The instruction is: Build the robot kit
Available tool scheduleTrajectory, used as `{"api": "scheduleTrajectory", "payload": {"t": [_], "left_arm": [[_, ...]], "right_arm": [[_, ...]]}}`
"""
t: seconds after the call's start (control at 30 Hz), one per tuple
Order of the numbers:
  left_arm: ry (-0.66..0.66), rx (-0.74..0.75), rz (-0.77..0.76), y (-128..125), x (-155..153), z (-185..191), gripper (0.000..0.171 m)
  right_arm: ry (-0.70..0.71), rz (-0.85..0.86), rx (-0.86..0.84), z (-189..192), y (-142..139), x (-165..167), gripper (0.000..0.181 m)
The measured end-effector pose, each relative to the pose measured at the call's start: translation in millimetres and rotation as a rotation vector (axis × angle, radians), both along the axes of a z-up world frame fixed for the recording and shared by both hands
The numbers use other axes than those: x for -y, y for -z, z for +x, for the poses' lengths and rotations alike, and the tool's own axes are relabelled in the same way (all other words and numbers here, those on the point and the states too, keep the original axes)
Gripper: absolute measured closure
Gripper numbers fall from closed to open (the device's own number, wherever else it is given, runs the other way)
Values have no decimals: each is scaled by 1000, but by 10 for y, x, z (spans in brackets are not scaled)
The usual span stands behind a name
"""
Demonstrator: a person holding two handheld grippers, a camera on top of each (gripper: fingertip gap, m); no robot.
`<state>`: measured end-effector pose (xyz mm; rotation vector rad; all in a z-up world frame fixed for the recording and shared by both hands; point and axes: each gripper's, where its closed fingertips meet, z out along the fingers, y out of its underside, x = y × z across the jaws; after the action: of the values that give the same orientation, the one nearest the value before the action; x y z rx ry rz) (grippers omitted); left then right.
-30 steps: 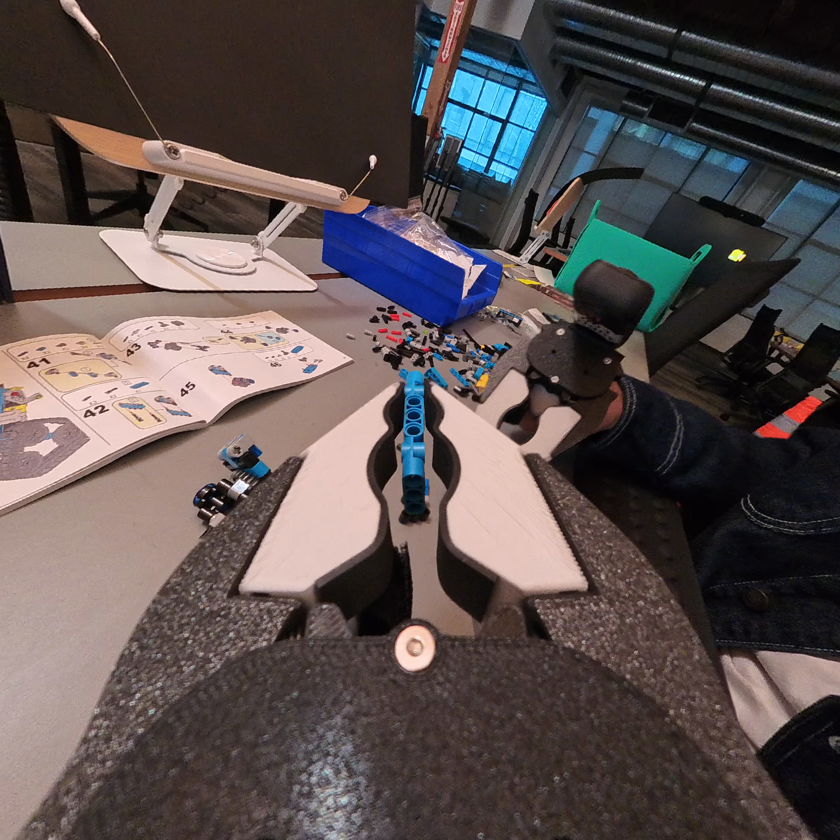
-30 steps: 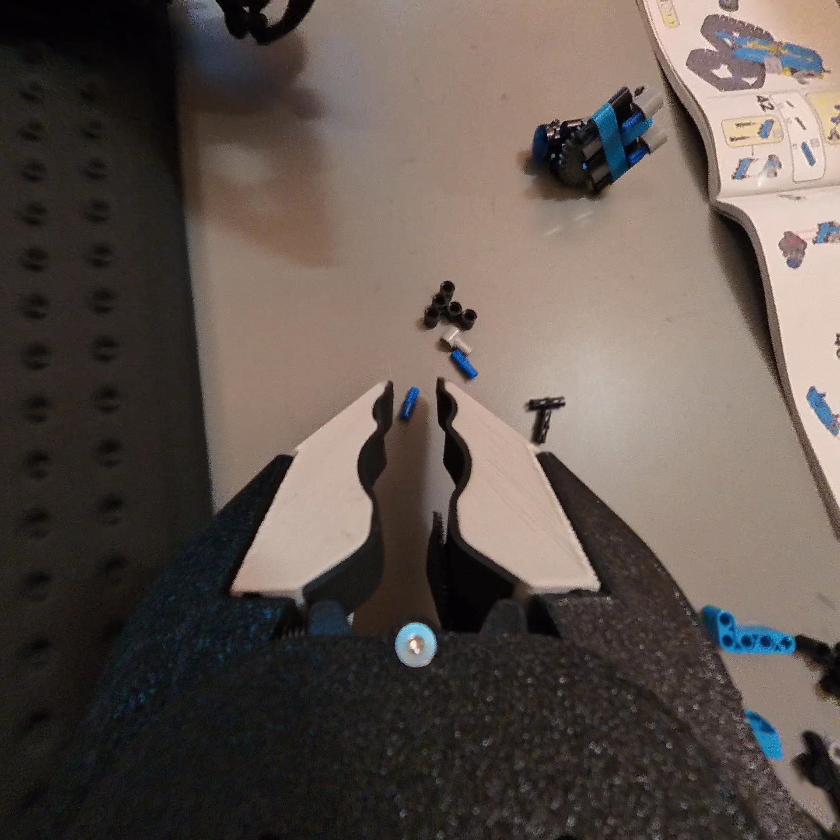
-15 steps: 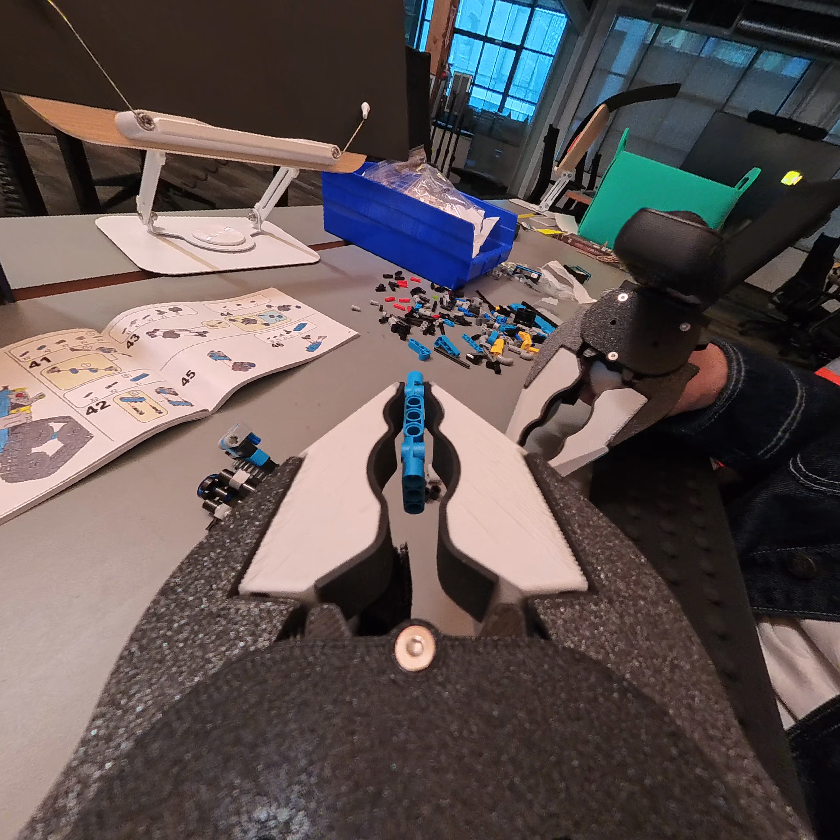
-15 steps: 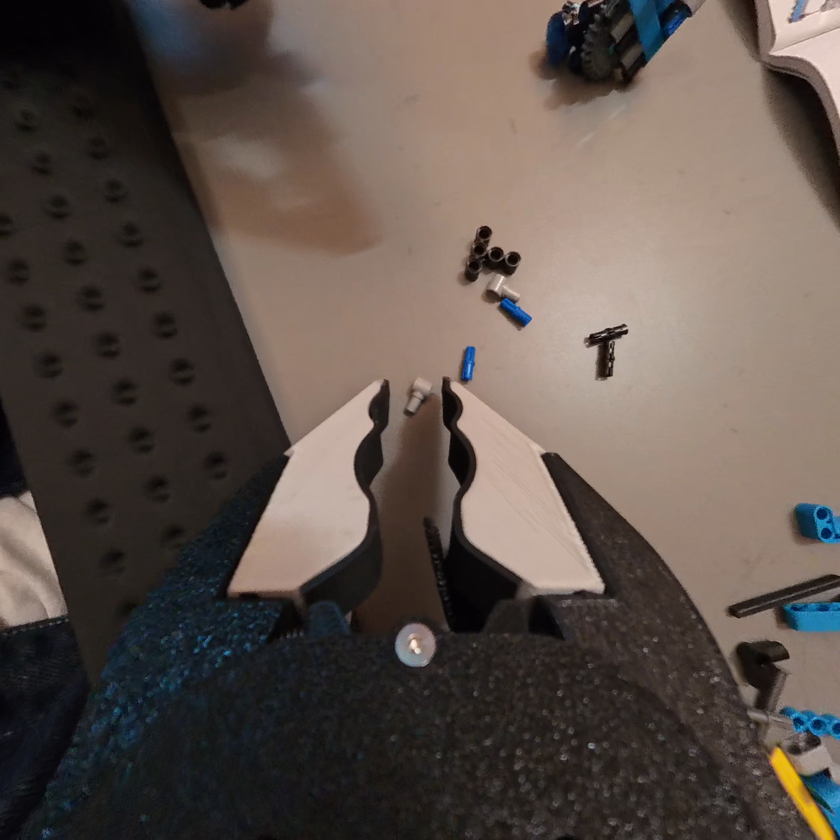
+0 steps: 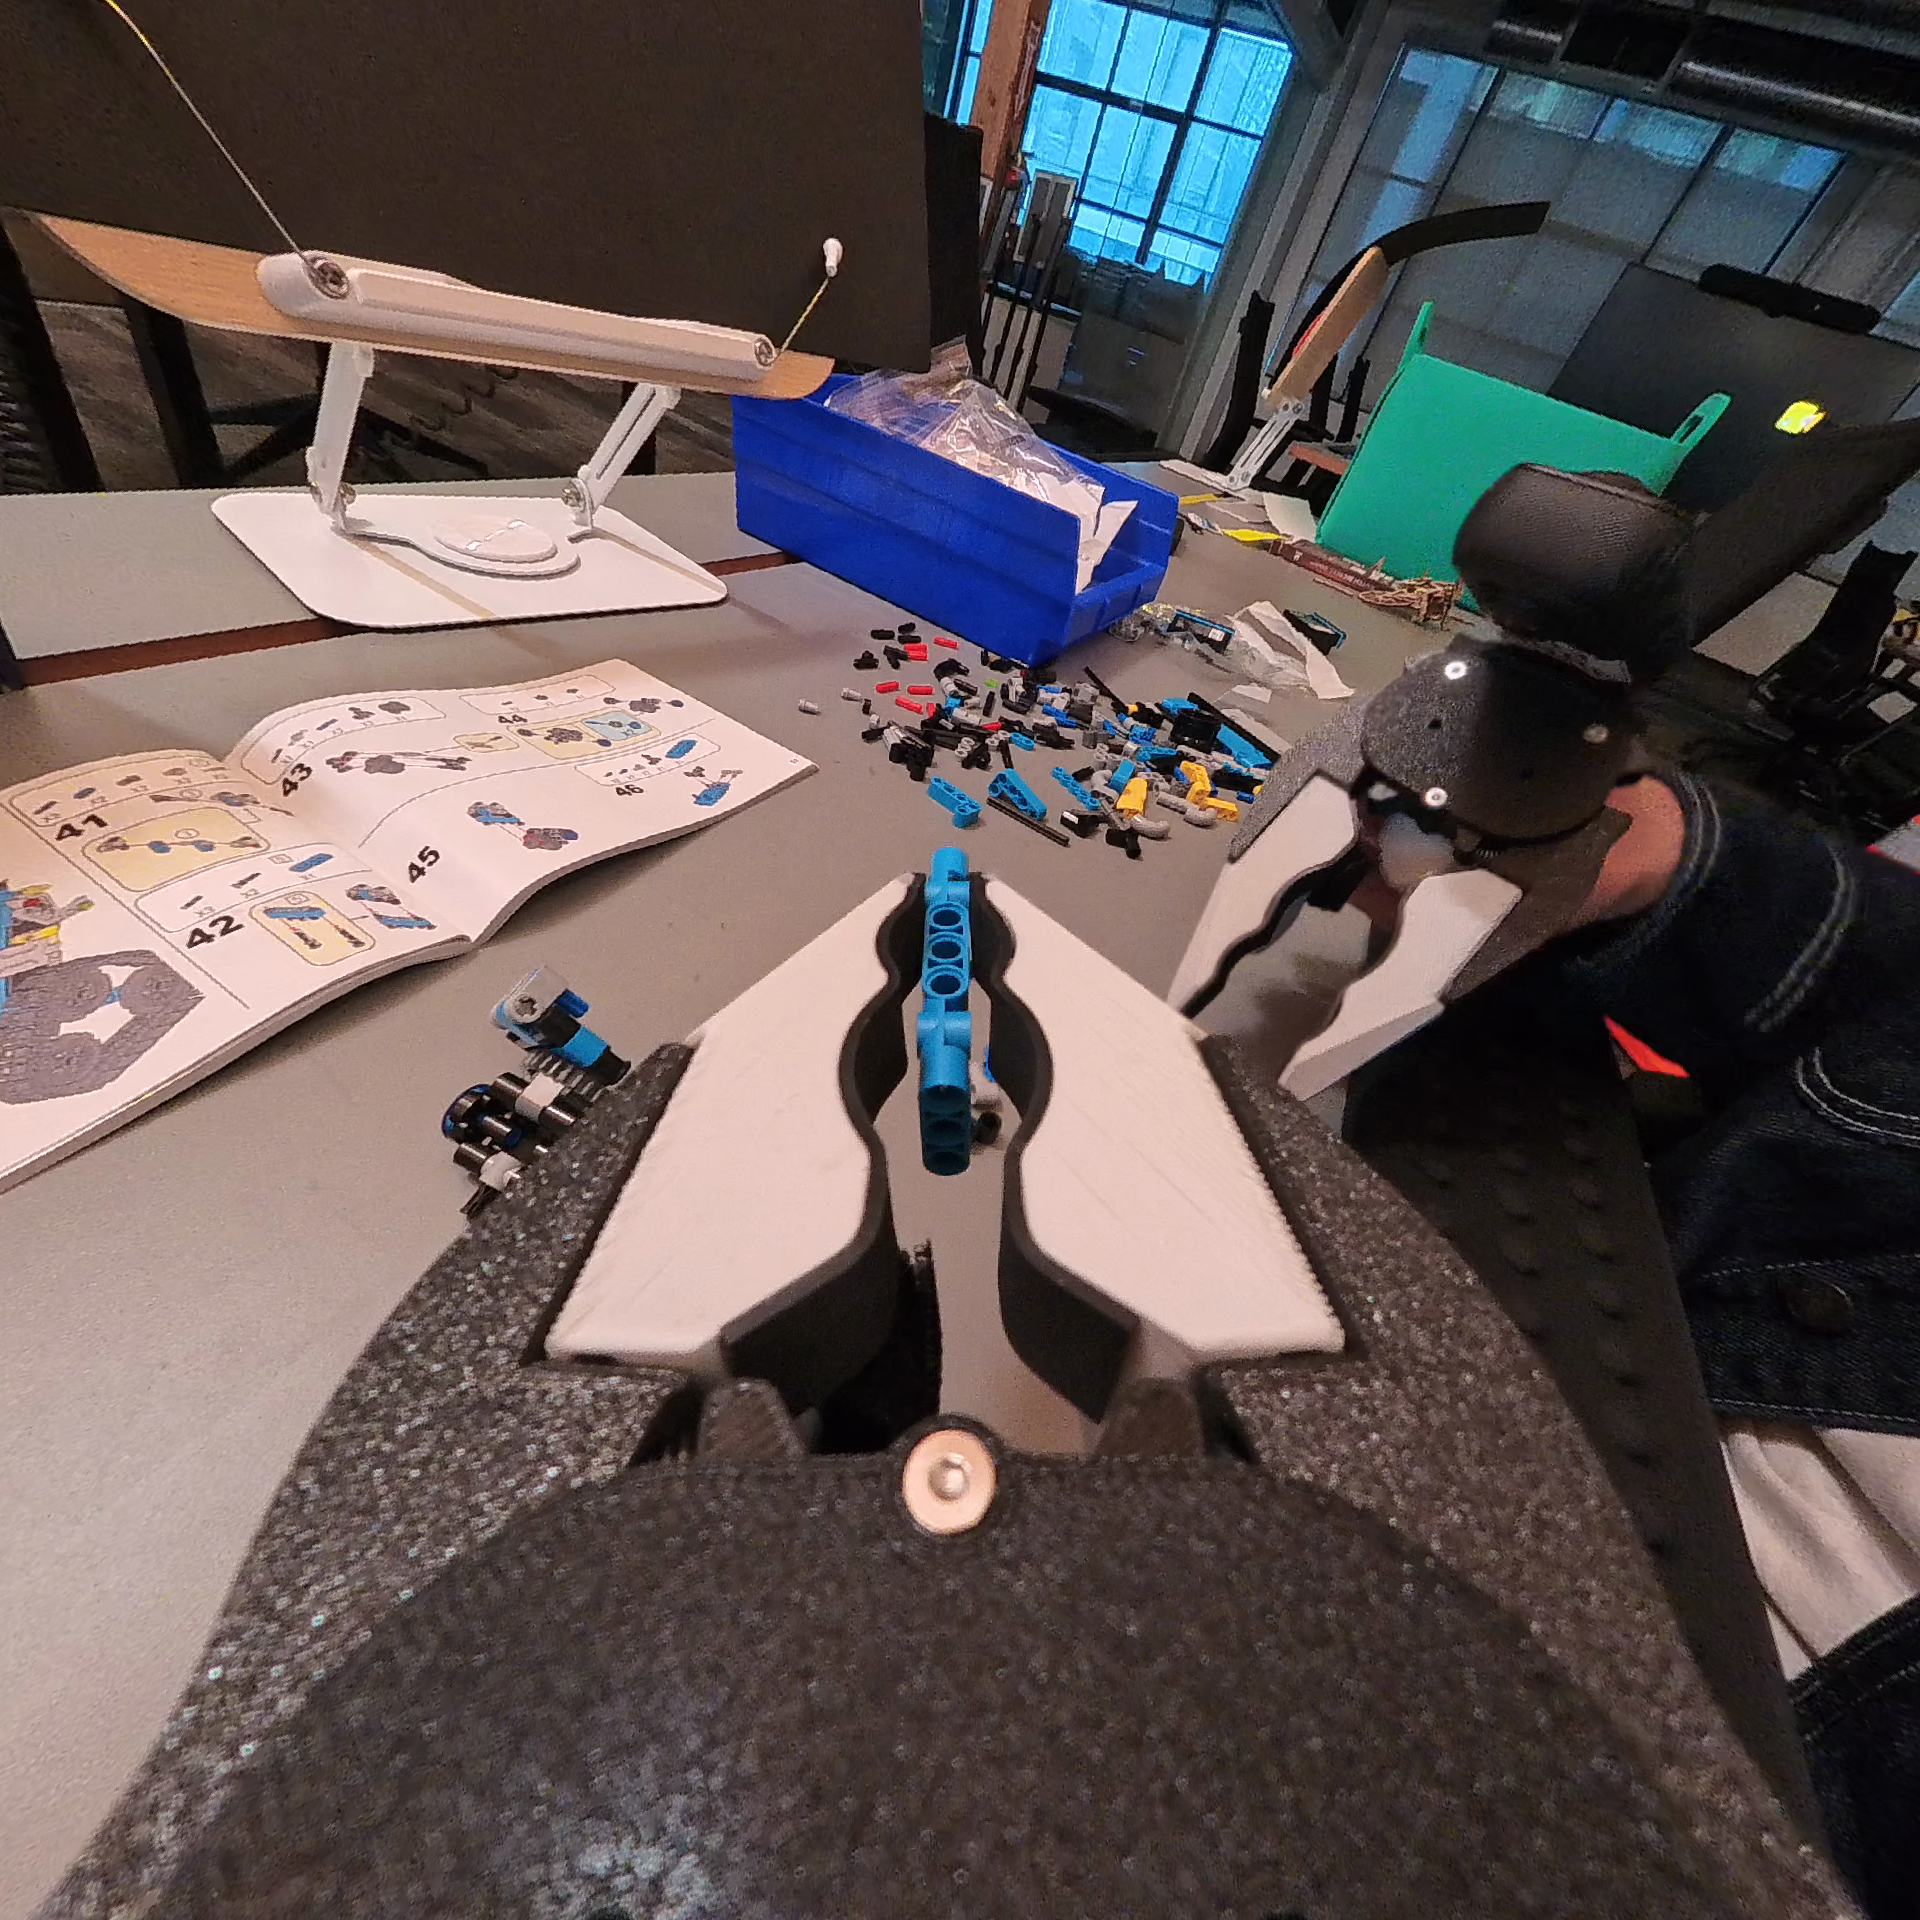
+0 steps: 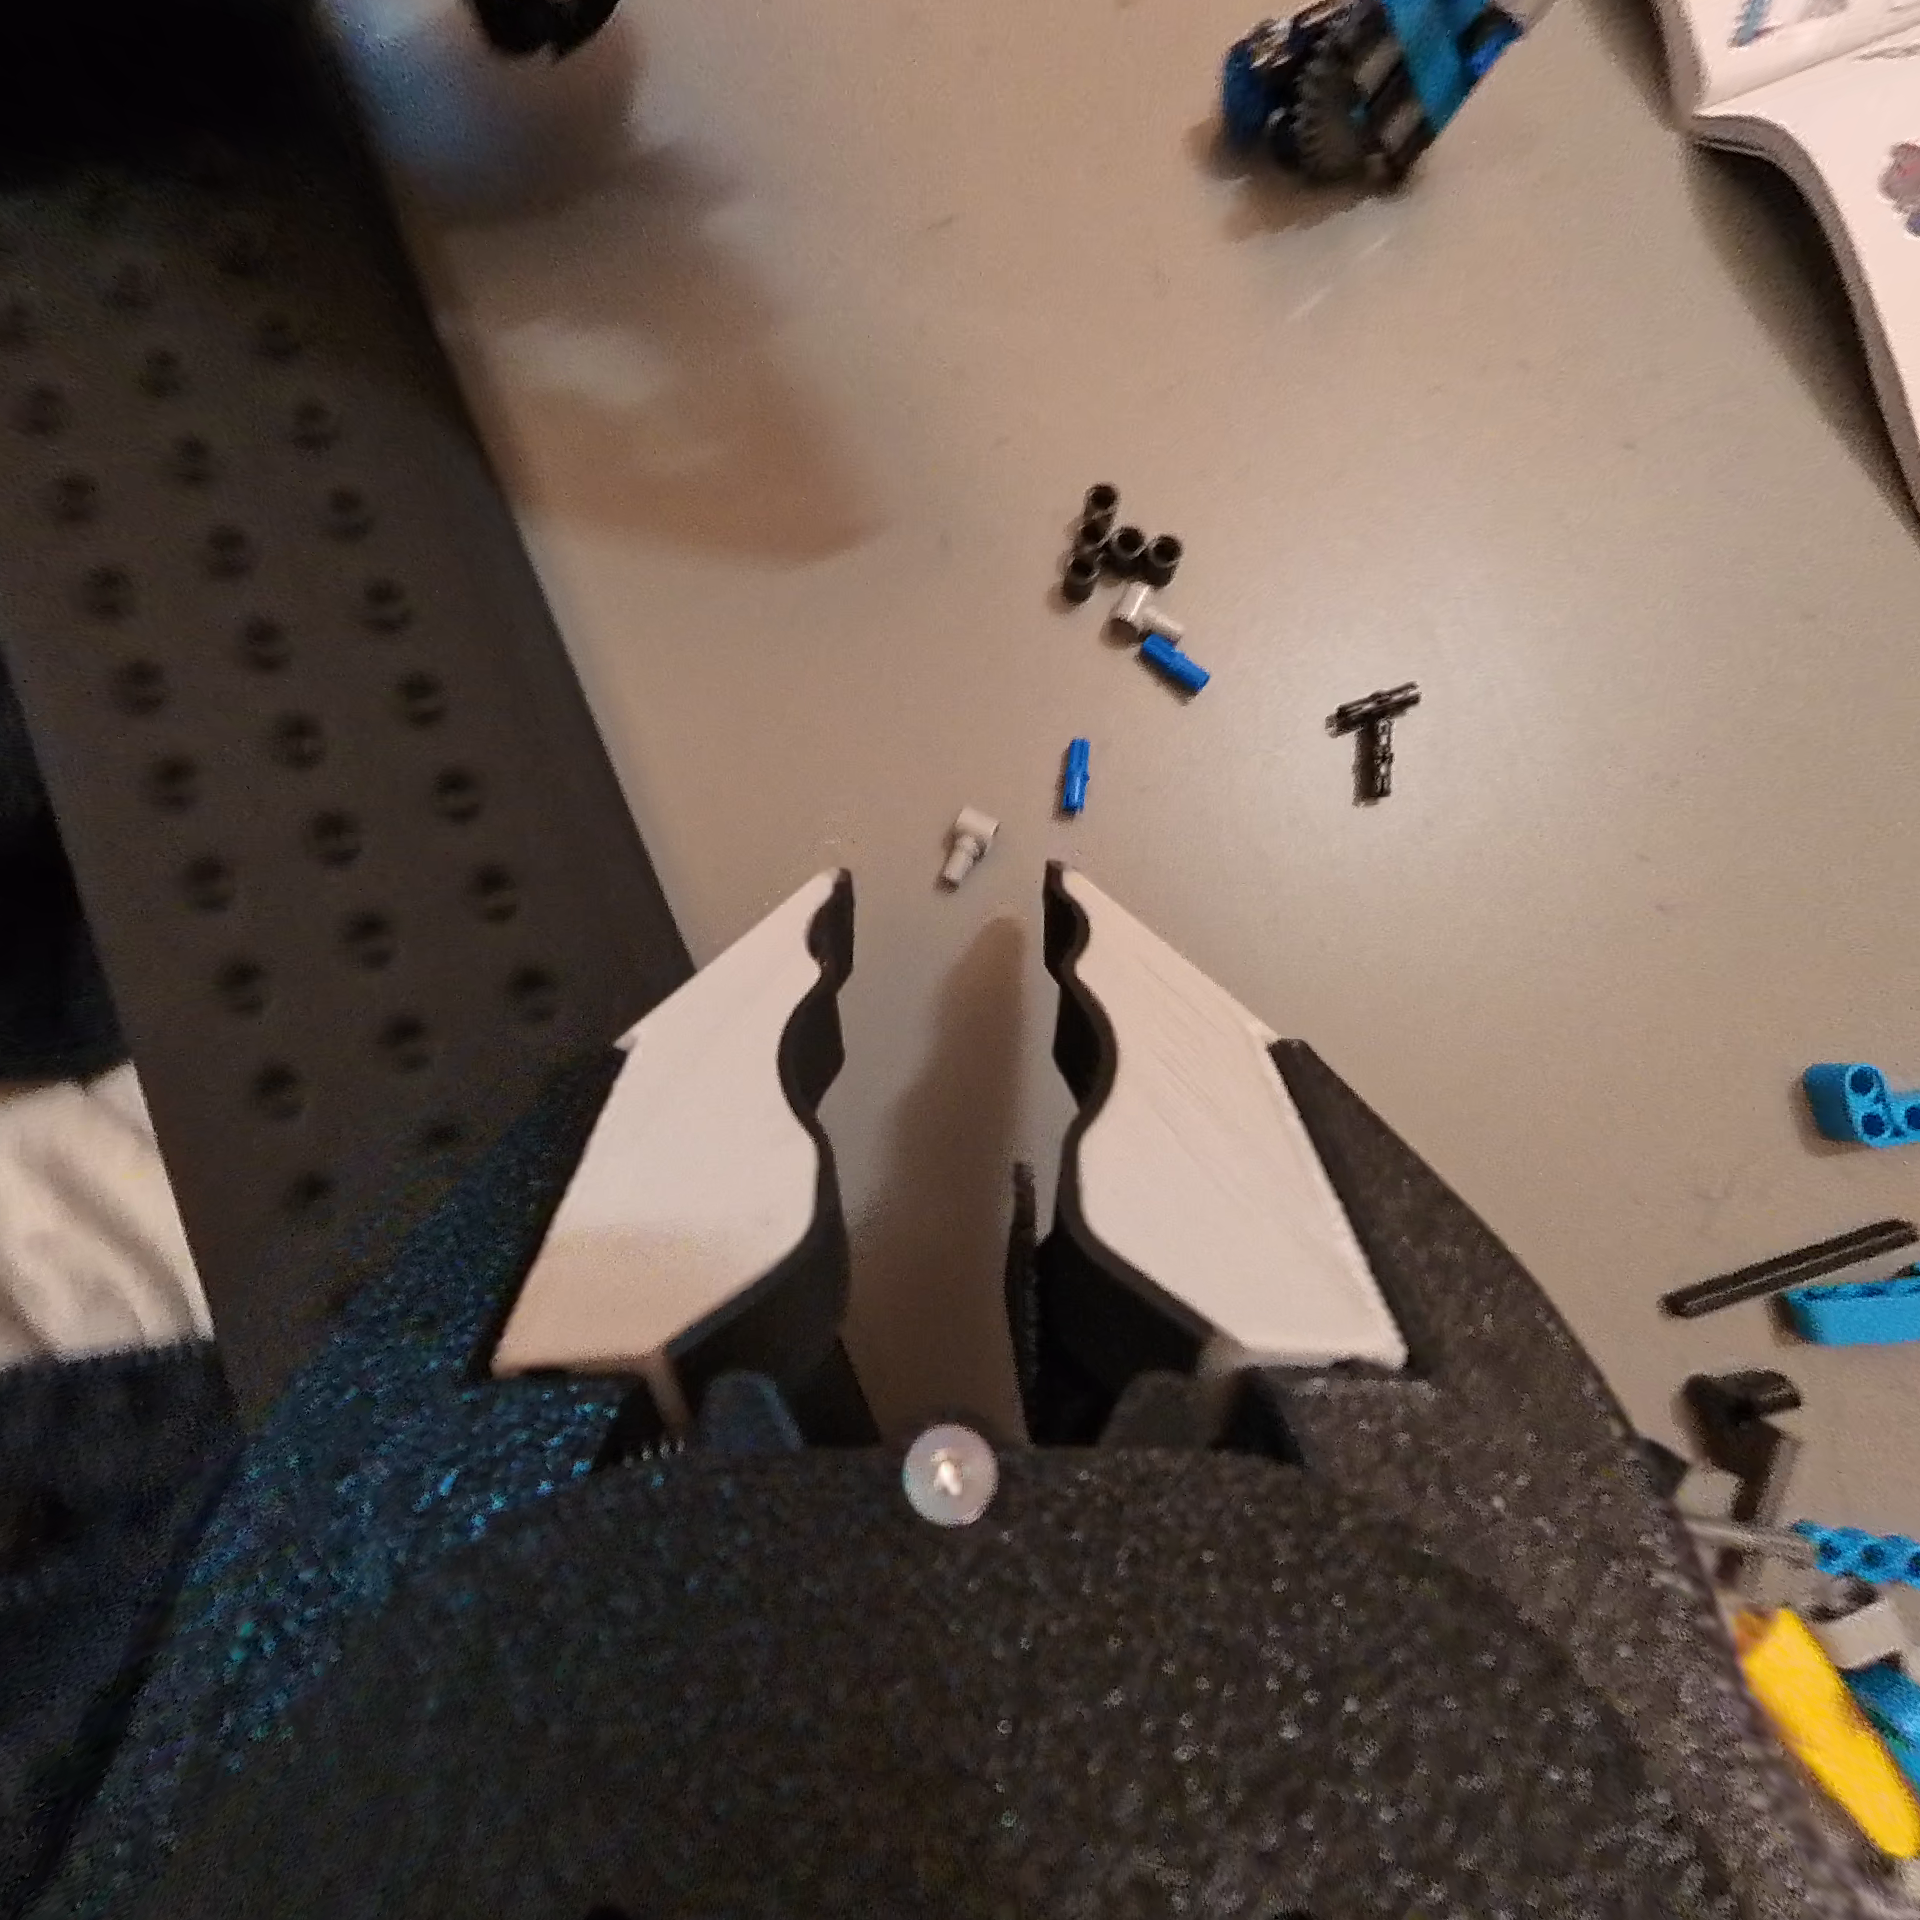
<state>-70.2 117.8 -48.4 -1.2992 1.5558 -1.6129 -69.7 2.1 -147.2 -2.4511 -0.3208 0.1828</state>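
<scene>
My left gripper (image 5: 948, 883) is shut on a light blue holed beam (image 5: 943, 1023) and holds it above the grey table (image 5: 208, 1299). My right gripper (image 6: 948, 883) is open and empty, pointing down at the table; it also shows in the left wrist view (image 5: 1247, 1023). A small grey pin (image 6: 966, 844) lies just ahead of its tips. Beyond it lie a blue pin (image 6: 1076, 774), another blue pin (image 6: 1174, 663), a grey piece (image 6: 1143, 615), a black connector cluster (image 6: 1117, 551) and a black T-shaped piece (image 6: 1377, 738).
An open instruction booklet (image 5: 343, 852) lies at the left. A small blue and black wheel assembly (image 5: 525, 1081) sits near it. A pile of loose pieces (image 5: 1070, 758) lies before a blue bin (image 5: 935, 530). A white stand (image 5: 468, 540) stands behind. A perforated black mat (image 6: 260, 675) lies left. My right tips are roughly 6 cm from the blue pin (image 6: 1174, 663).
My right gripper has opened wider and drawn back, leaving the blue pin, and now faces the small grey pin. My left gripper has kept hold of the blue beam.
</scene>
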Motion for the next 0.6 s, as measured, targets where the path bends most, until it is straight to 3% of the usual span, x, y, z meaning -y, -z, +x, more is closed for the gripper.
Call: {"api": "scheduleTrajectory", "payload": {"t": [0.23,0.4,0.6], "left_arm": [[-8,-7,12,21,-14,6,163],[-15,-9,6,21,-41,7,163],[-8,-8,7,19,-17,6,163]], "right_arm": [[-195,-20,-85,26,91,34,149],[-191,-14,-69,-34,135,-8,156],[-89,-31,-45,15,138,-1,154]]}}
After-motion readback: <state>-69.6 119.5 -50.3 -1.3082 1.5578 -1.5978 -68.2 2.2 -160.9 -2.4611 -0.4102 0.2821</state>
